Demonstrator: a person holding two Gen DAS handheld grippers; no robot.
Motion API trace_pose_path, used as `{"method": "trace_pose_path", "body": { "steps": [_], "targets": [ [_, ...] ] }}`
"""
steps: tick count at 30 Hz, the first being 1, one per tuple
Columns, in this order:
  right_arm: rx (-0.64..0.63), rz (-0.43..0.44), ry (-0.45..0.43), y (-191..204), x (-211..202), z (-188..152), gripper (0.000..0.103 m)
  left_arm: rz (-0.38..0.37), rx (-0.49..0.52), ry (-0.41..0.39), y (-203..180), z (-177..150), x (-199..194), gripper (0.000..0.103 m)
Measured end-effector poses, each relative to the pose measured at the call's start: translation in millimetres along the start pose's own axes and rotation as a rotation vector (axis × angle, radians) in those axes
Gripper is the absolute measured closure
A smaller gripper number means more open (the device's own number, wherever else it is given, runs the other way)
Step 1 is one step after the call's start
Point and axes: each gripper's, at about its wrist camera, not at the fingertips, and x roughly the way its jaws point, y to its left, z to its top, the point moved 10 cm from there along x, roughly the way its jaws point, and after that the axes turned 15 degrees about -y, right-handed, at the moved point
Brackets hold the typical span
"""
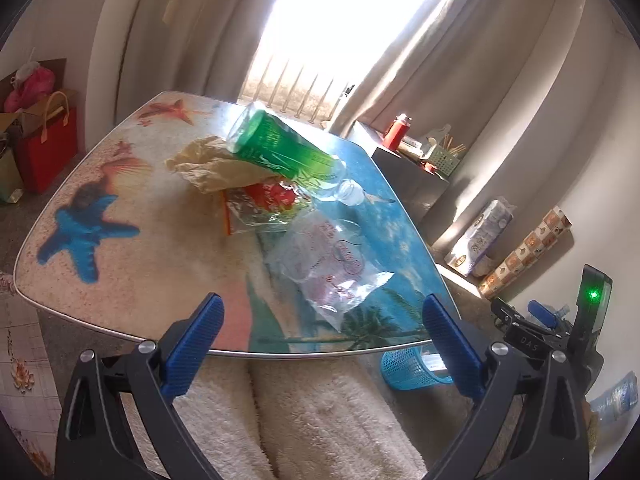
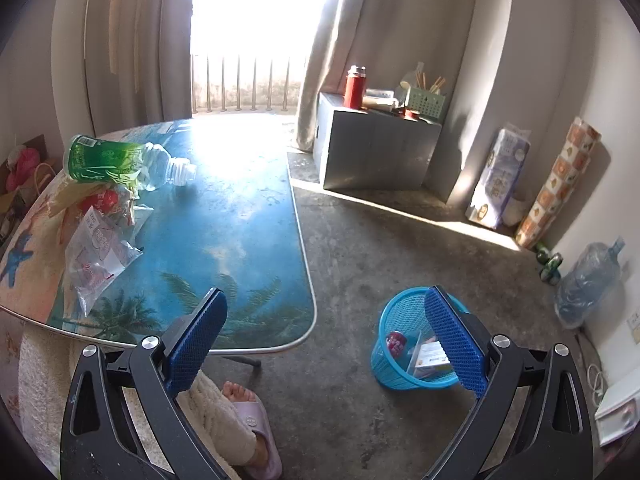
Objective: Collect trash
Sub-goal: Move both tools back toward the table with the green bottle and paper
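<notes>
On the beach-print table a green-labelled plastic bottle lies across crumpled brown paper and a red wrapper. A clear printed plastic bag lies nearer the front edge. My left gripper hangs open just short of that edge, nothing between its fingers. My right gripper is wide open and empty above the floor, its right finger over a blue mesh basket that holds a red can and packets. The bottle and clear bag show at the left of the right wrist view.
A person's foot in a pink slipper rests under the table corner. A grey cabinet with a red flask stands by the curtain. A tissue pack, patterned roll and water jug line the right wall. Red bag at far left.
</notes>
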Motion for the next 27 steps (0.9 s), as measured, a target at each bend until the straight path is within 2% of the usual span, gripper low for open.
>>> {"method": "trace_pose_path", "body": {
  "steps": [2, 5, 13, 15, 18, 23, 27],
  "targets": [
    [-0.013, 0.023, -0.022, 17.5, 1.0, 7.1, 0.008, 0.021, -0.006, -0.007, 17.6, 3.0, -1.4, 0.006],
    [0.002, 0.102, -0.045, 47.0, -1.7, 19.5, 0.008, 0.049, 0.005, -0.018, 35.2, 6.3, -2.5, 0.006],
    [0.106, 0.386, -0.105, 109.4, -12.2, 48.3, 0.008, 0.05, 0.081, -0.015, 52.4, 14.0, 4.7, 0.006],
    [0.132, 0.459, -0.079, 128.2, -14.5, 46.6, 0.008, 0.059, 0.081, -0.016, 56.9, 16.1, 6.2, 0.006],
    [0.143, 0.511, 0.011, 152.2, -10.4, 34.8, 0.008, 0.066, 0.07, -0.014, 66.6, 19.0, 11.4, 0.006],
    [0.196, 0.539, 0.14, 168.0, -3.8, 12.4, 0.008, 0.082, 0.081, -0.002, 76.8, 22.2, 19.0, 0.006],
    [0.22, 0.516, 0.157, 166.0, 2.1, 10.7, 0.008, 0.082, 0.095, 0.01, 81.0, 25.4, 25.1, 0.006]
  ]
}}
